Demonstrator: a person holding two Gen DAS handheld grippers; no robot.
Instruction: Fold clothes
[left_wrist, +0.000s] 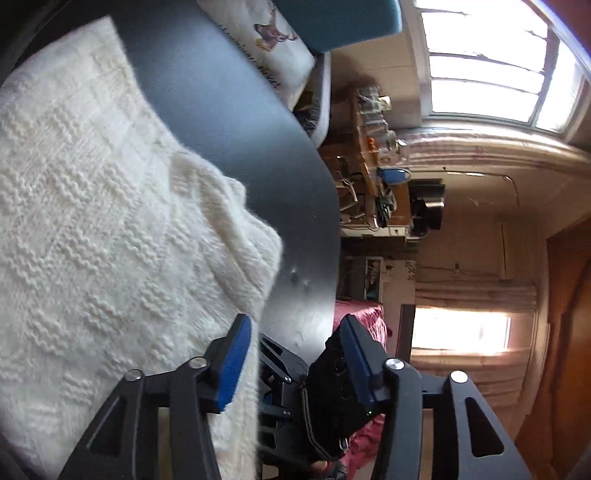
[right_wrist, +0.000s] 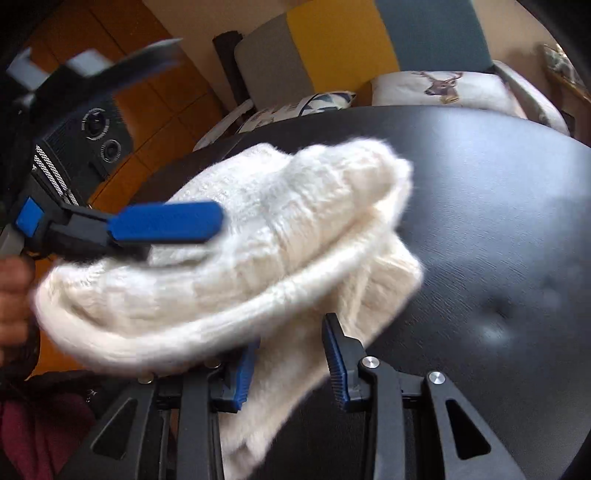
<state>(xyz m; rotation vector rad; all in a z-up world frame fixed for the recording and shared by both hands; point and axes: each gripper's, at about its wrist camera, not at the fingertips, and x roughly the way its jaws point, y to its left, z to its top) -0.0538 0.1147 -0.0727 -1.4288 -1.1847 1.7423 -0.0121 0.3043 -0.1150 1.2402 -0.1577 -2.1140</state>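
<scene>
Two hand-held grippers, left (left_wrist: 291, 354) parted and empty, right (right_wrist: 291, 365) pinching one white knitted sweater (right_wrist: 258, 236), one black table (right_wrist: 498, 206).

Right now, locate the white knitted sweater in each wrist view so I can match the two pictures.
Left wrist: white knitted sweater fills the left half, lying on the dark round table.
Right wrist: sweater sits centre-left, bunched and blurred, a fold between the right gripper fingers.
Shared landmark: the stag-print cushion beyond the table.

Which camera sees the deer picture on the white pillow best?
The right wrist view: the deer picture on the white pillow is upright and whole. The left wrist view shows it sideways, cut by the top edge.
</scene>
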